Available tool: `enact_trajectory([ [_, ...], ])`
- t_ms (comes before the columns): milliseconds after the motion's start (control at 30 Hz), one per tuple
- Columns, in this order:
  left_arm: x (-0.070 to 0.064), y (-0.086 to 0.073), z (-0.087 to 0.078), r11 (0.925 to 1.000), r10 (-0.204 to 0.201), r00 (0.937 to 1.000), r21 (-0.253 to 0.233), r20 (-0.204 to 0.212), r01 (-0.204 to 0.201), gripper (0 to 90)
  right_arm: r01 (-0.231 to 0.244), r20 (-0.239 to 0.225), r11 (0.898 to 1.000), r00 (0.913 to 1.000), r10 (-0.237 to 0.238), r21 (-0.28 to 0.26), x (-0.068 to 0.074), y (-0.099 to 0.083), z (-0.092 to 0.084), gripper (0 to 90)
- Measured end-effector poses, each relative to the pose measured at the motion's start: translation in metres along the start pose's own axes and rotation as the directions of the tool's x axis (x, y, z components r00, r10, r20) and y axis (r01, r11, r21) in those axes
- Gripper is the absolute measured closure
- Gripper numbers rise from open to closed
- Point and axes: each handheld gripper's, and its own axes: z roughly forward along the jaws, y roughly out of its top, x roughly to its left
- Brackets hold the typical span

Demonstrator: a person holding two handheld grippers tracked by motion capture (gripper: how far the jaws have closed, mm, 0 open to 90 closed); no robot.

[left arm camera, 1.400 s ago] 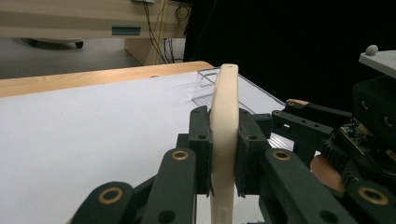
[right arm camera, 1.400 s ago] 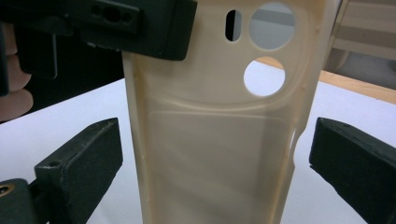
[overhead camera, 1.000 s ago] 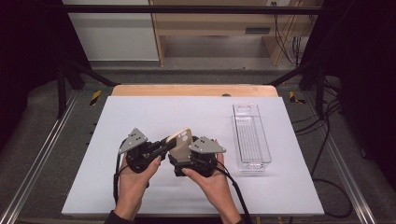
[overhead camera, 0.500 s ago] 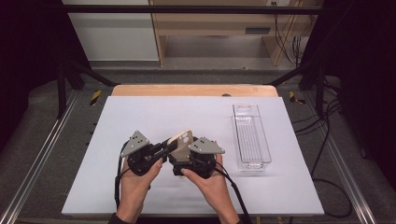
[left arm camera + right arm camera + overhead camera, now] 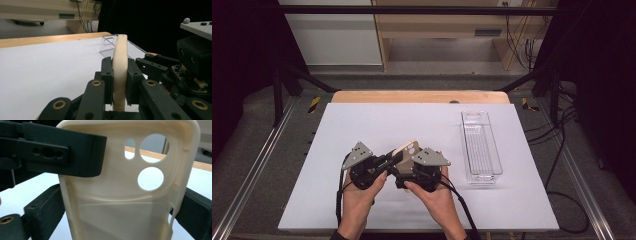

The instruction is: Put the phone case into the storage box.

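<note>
Both grippers hold one thing between them: a cream phone case (image 5: 406, 150), lifted clear of the white table (image 5: 377, 125). In the left gripper view the left gripper (image 5: 120, 80) has its jaws clamped on the case (image 5: 120, 65) edge-on, one pad on the back face and one on the inner face, so the thin shell stands upright between them and rises past the jaw tips. In the right gripper view the right gripper (image 5: 120, 215) has its jaws spread wide and pressed on the two long side walls of the case (image 5: 120, 195), with the camera holes above and beyond the jaws. The left gripper's jaw reaches in from the upper left of that view, across the hollow inside.

The likely trouble is the soft shell itself. If the right jaws squeeze harder, the side walls may bow inward and the case could pop out from between them. If the two hands drift apart or twist against each other, the case may bend or slide through the left pads, which grip only a narrow strip near one edge. Letting go with one gripper before the other has a firm hold could let the case tip and drop to the table. The clear tray (image 5: 481, 147) lies well apart, beyond the right gripper.
</note>
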Motion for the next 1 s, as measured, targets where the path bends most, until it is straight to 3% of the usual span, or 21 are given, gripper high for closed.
enact_trajectory([
  [267,-0.0016,-0.0005,0.0001,1.0000,0.003,1.0000,0.007,0.003,-0.003,79.6,0.018,0.023,1.000,0.9996,-0.018,0.006,0.0000,-0.0010,0.0014,10.0],
  [1000,-0.0003,0.0003,0.0012,1.0000,-0.005,0.9999,0.008,0.012,0.005,79.5,0.006,0.022,1.000,0.9997,-0.006,0.019,-0.0008,0.0001,0.0004,11.0],
])
